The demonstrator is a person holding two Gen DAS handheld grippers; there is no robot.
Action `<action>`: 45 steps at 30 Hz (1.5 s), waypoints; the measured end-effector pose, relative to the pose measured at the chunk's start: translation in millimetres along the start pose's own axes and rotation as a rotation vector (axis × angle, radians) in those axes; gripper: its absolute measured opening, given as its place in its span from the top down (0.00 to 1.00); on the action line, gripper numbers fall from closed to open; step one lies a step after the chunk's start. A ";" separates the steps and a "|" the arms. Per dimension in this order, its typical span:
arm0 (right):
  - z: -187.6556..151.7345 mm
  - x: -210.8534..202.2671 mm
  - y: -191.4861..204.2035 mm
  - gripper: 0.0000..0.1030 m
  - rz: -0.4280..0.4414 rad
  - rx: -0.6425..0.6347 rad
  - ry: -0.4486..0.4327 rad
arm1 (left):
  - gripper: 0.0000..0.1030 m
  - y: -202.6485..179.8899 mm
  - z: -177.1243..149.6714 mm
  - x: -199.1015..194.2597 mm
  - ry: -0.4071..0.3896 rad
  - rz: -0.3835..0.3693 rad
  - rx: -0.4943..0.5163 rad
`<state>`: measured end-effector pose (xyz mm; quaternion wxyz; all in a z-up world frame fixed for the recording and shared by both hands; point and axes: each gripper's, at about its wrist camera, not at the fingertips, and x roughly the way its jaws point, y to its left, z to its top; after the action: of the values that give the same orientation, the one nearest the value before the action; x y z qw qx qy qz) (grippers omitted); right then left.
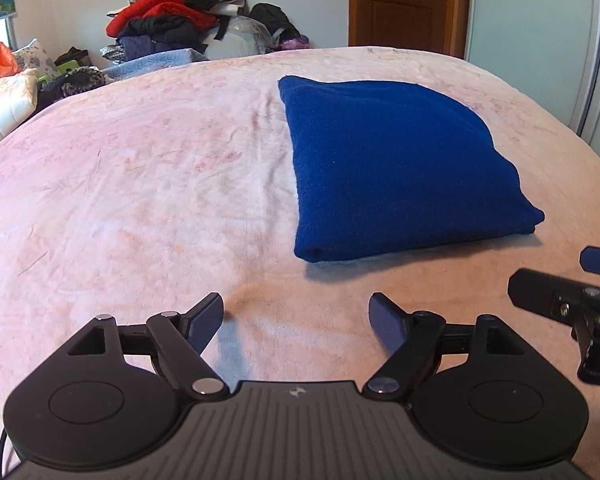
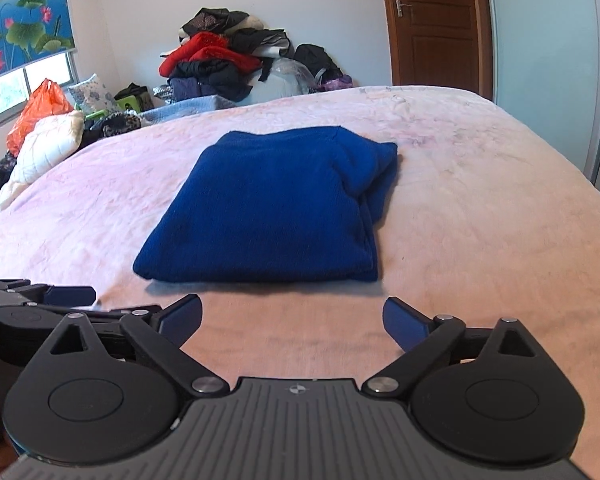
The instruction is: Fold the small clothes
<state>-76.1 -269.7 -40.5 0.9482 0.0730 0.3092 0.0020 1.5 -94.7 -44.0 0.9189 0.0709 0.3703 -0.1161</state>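
My left gripper (image 1: pixel 296 322) hangs over the pink blanket (image 1: pixel 140 184), jaws spread wide, nothing between them. The blue garment (image 1: pixel 396 168) lies folded into a thick square at one o'clock from it, flat on the blanket and apart from my fingers. My right gripper (image 2: pixel 292 322) is just as wide and empty, with the garment (image 2: pixel 272 208) dead ahead at twelve o'clock, its near fold just beyond my fingertips. The two grippers sit side by side. A clothes pile (image 2: pixel 220 60) is heaped by the far wall at eleven o'clock.
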 end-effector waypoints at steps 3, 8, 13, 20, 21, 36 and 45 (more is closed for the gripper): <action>-3.8 3.0 3.6 0.03 -0.028 -0.022 0.012 | 0.19 2.4 -3.4 3.6 -0.003 0.002 -0.023; -5.9 3.3 7.4 0.02 -0.022 -0.040 0.012 | 0.13 3.4 -8.3 7.3 -0.024 0.012 -0.029; -8.0 6.6 9.9 0.01 -0.022 -0.058 0.026 | 0.09 3.5 -13.1 8.3 -0.050 0.015 -0.014; -7.4 5.8 6.7 0.01 -0.040 -0.059 0.025 | 0.02 4.8 -12.9 10.4 -0.028 0.010 -0.021; -7.6 5.5 6.1 0.01 -0.043 -0.060 0.025 | 0.01 5.5 -13.3 10.5 -0.026 0.007 -0.027; -25.7 20.6 -9.4 0.00 -0.136 -0.071 0.037 | 0.00 6.5 -25.3 8.2 -0.090 0.003 -0.031; -29.3 21.9 -9.2 0.00 -0.144 -0.094 0.025 | 0.00 4.4 -27.4 7.1 -0.102 0.013 -0.032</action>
<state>-76.0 -273.7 -78.0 0.9443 0.0061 0.3250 -0.0506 -10.5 -85.7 -68.4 0.9383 0.0527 0.3244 -0.1079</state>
